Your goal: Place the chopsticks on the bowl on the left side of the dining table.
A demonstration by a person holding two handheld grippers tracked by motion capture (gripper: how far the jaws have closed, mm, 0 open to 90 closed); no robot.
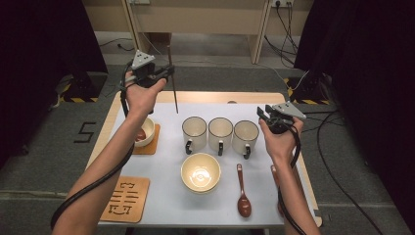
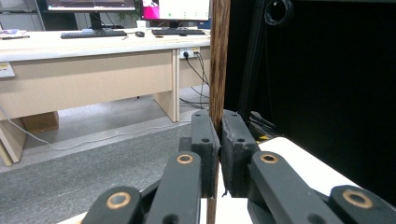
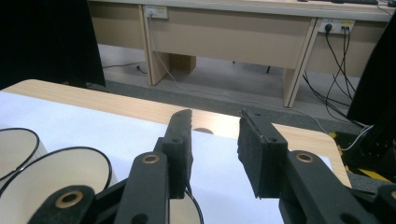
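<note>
The white-topped table is seen from above, and three mugs are lined up across its middle. Behind the mugs to the left, the left gripper is clamped on a dark wooden chopstick, held upright above the table. Right of the mugs, the right gripper is held half open, with nothing between its jaws.

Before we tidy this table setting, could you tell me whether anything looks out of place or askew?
One thing: a thin dark wooden stick is up in the air, clamped near upright in the left gripper, not lying on the white table mat. The three cream mugs stand in a neat row; nothing is spilled.
</note>
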